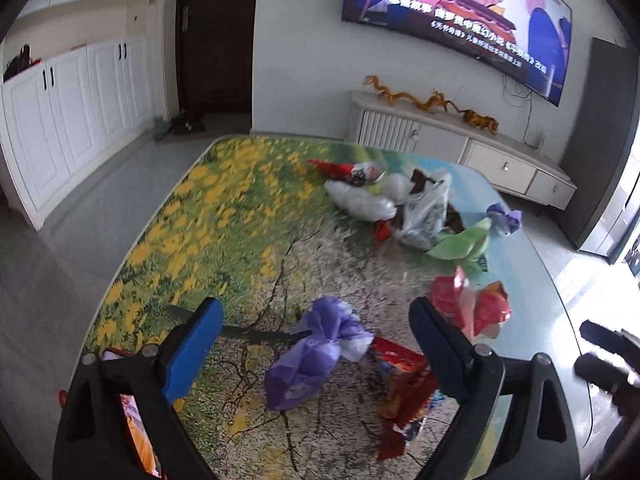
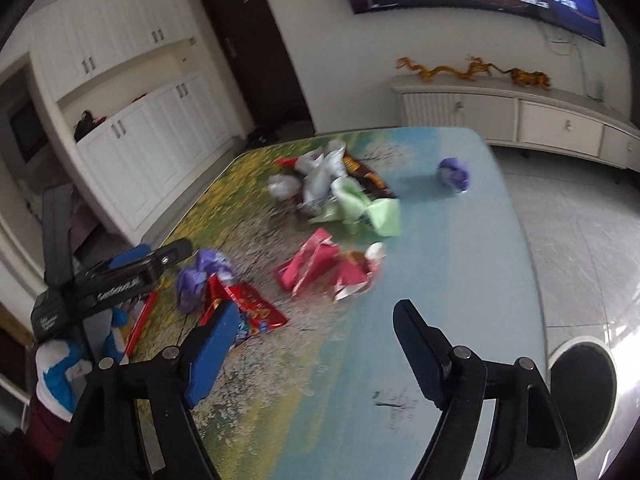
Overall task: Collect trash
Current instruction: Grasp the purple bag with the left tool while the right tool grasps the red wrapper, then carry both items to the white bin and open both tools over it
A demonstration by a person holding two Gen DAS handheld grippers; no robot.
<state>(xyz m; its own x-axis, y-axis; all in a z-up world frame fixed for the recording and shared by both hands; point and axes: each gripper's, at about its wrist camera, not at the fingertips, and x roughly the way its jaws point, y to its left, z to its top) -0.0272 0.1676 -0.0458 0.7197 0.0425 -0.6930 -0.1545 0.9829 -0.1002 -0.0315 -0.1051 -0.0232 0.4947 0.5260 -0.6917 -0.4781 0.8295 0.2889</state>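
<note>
The left gripper (image 1: 316,340) hangs over the near end of the table (image 1: 224,208) with its jaws spread and unclenched. A crumpled purple bag (image 1: 312,356) lies on the tabletop between the blue pads (image 1: 196,348), apart from both. Only the left wrist view shows how this bag sits inside the jaws. Just right of it lies a red snack packet (image 1: 404,384), partly behind the right finger.

The right gripper (image 2: 308,348) is likewise released, with nothing between its fingers but bare tabletop. Its view alone shows the left gripper from outside, at the left edge beside the same purple bag (image 2: 200,276), and a round black bin (image 2: 580,396) on the floor by the table's right edge. A blue and white plush toy (image 2: 56,376) sits low at the left.

The trash lies scattered on the table. Purple bundles number two: the near one and a small one (image 2: 454,174) alone at the far right. There is one green bag (image 2: 360,208) and one pink-red wrapper cluster (image 2: 320,268). A heap of white and clear bags (image 1: 384,200) sits at the far end, too tangled to count.
</note>
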